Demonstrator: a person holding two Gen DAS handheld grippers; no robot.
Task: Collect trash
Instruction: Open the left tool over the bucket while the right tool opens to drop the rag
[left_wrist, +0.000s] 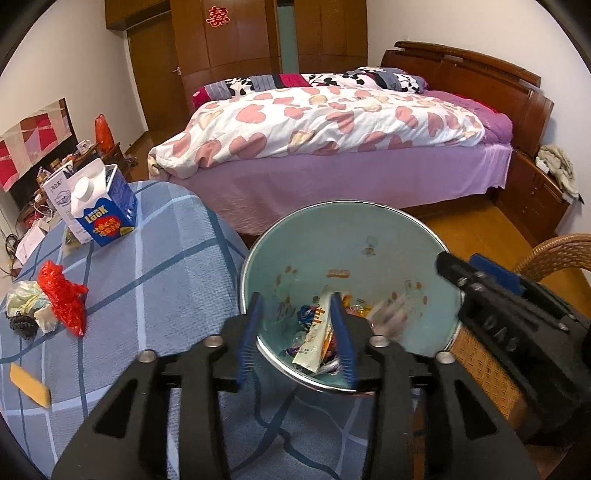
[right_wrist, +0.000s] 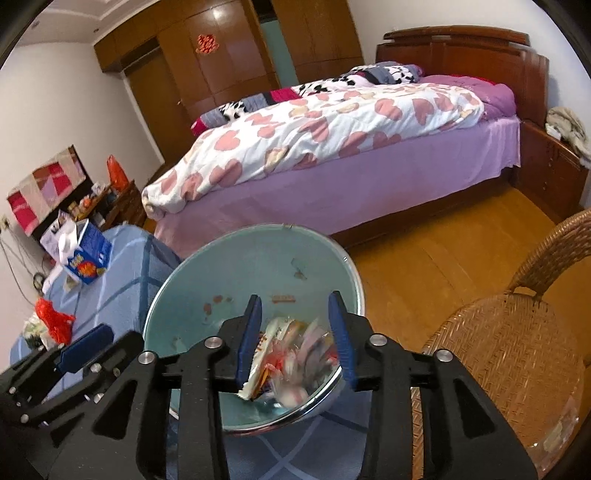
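Note:
A round trash bin (left_wrist: 332, 236) with a pale teal inside and a chrome rim stands just off the table's edge. My left gripper (left_wrist: 299, 339) hangs over its near rim, open, its blue pads wide apart. Below the gap lie snack wrappers; a cream wrapper (left_wrist: 314, 339) leans close to the right pad, not pinched. My right gripper (right_wrist: 295, 339) is open over the same bin (right_wrist: 258, 258), and blurred wrappers (right_wrist: 295, 354) show between and beneath its fingers, free of the pads. Each gripper shows at the edge of the other's view.
On the blue checked tablecloth (left_wrist: 166, 266) lie a blue carton (left_wrist: 107, 214), a white carton (left_wrist: 59, 195), a red plastic bag (left_wrist: 62, 295), crumpled pale plastic (left_wrist: 26, 299) and a yellow piece (left_wrist: 29, 384). A wicker chair (right_wrist: 509, 350) stands right; a bed (left_wrist: 332, 125) beyond.

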